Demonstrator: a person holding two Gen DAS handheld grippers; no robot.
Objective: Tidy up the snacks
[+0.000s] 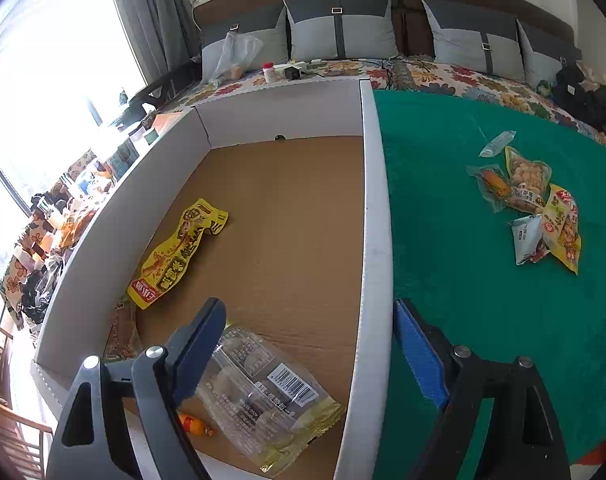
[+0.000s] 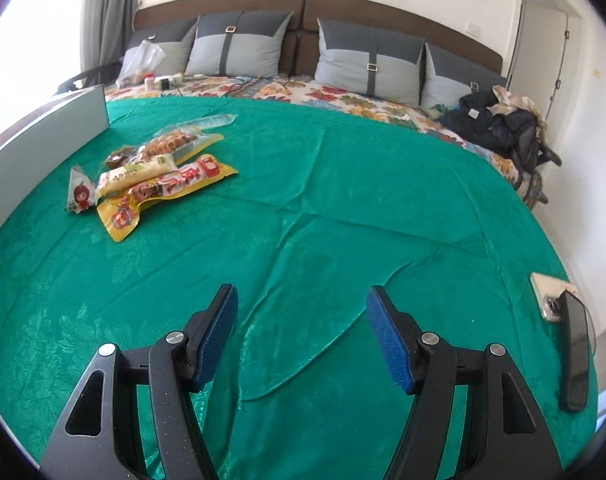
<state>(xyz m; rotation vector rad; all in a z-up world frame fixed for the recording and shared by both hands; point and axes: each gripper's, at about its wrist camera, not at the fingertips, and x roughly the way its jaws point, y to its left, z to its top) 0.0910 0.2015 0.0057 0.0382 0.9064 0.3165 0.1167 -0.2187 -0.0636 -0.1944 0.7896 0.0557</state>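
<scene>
A: Left gripper (image 1: 307, 320) spread wide, straddling the right wall of the cardboard box (image 1: 377, 220). Clear packet (image 1: 263, 392) inside the box, just beside the left finger.

B: Right gripper (image 2: 303, 300) also apart, empty. Snack pile (image 2: 151, 168) right of the box, well ahead-left of the fingers.

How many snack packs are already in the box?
4 visible: a long yellow pack mid-floor, a clear barcoded pack near the front, a small orange one beside it, a brown one along the left wall.
</scene>
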